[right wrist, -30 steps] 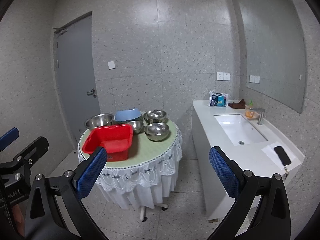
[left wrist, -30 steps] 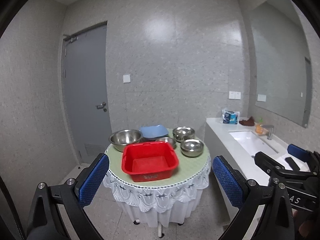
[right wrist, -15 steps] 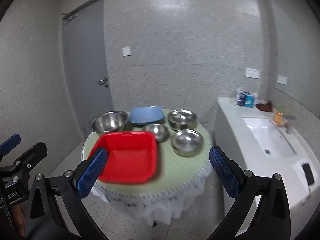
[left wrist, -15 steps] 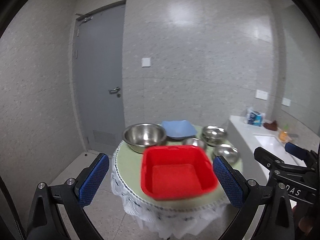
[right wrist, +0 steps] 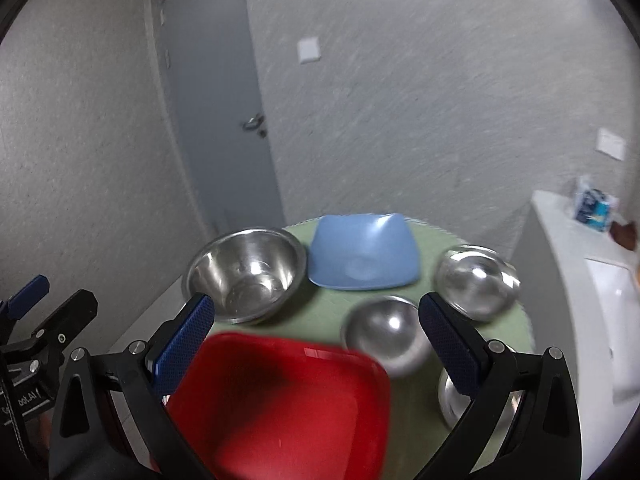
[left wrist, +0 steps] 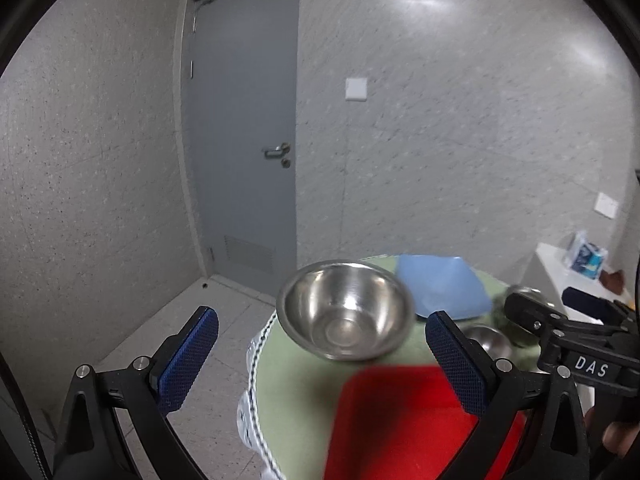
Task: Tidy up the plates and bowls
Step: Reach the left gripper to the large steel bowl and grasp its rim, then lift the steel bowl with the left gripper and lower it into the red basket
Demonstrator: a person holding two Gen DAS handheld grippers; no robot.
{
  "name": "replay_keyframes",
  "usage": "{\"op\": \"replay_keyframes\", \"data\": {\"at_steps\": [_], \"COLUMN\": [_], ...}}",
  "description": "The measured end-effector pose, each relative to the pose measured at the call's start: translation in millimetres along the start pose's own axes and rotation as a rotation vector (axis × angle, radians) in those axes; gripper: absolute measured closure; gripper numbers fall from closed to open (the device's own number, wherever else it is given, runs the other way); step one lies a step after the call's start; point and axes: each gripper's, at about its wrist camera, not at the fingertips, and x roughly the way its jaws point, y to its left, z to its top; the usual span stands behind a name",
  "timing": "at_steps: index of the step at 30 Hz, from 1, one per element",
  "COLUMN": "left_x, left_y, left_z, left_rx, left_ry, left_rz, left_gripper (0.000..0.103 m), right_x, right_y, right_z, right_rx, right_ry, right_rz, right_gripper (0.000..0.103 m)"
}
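A round table with a green cloth (right wrist: 436,240) carries the dishes. A large steel bowl (left wrist: 346,310) (right wrist: 244,274) stands at its back left, and a blue square plate (left wrist: 440,290) (right wrist: 364,254) lies beside it. A small steel bowl (right wrist: 386,332) sits mid-table and another steel bowl (right wrist: 476,280) at the right. A third (right wrist: 450,398) is partly hidden by a finger. A red tub (left wrist: 408,420) (right wrist: 280,400) fills the near side. My left gripper (left wrist: 322,356) hangs open before the large bowl. My right gripper (right wrist: 316,344) is open above the tub's far rim. Neither holds anything.
A grey door (left wrist: 244,140) stands behind the table to the left, with bare tiled floor (left wrist: 200,328) in front of it. A white counter with a sink (right wrist: 608,292) runs along the right, with a blue packet (right wrist: 594,206) at its far end.
Both grippers have come much closer to the table, and the dishes now fill the lower views. The left gripper has swung left, facing the large bowl. Both stay open.
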Motion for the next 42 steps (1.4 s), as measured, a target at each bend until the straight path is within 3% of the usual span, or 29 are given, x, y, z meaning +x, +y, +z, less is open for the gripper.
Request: {"op": "replay_keyframes", "data": {"at_steps": [8, 13, 17, 20, 22, 25, 27, 29, 33, 42], "left_x": [150.1, 229.7, 282.5, 308.9, 320.7, 329.0, 338.1, 341.3, 336.6, 262.4], "left_y": [0.5, 6.8, 9.0, 8.2, 5.1, 5.7, 5.3, 3.7, 9.9, 14.6], "left_z": [30.9, 32.7, 27.3, 23.1, 20.3, 25.9, 31.5, 33.9, 33.6, 44.2], "left_rx": [-0.018, -0.025, -0.04, -0.045, -0.048, -0.048, -0.051, -0.046, -0.067, -0.045], "left_ry": [0.188, 0.323, 0.421, 0.471, 0.496, 0.488, 0.474, 0.459, 0.417, 0.259], "left_rz": [0.028, 0.05, 0.06, 0.037, 0.013, 0.015, 0.007, 0.002, -0.015, -0.042], "left_gripper": [0.001, 0.018, 0.03, 0.055, 0.068, 0.07, 0.073, 0.073, 0.073, 0.073], "right_x": [116.4, 182.2, 214.0, 223.4, 224.2, 227.8, 225.6, 227.1, 221.2, 165.3], "right_y": [-2.4, -2.5, -0.5, 3.1, 6.8, 6.4, 8.0, 12.9, 14.0, 19.9], "right_z": [25.8, 16.1, 6.6, -0.1, -3.1, -5.1, -5.1, -5.0, -3.2, 20.9], "right_rx": [-0.007, 0.007, -0.005, -0.017, -0.029, -0.035, -0.046, -0.053, -0.052, -0.046], "right_ry": [0.208, 0.368, 0.438, 0.468, 0.476, 0.494, 0.489, 0.484, 0.462, 0.321], "right_rz": [0.067, 0.09, 0.107, 0.122, 0.131, 0.154, 0.165, 0.182, 0.184, 0.186], "right_gripper": [0.0, 0.0, 0.004, 0.018, 0.027, 0.042, 0.058, 0.064, 0.064, 0.063]}}
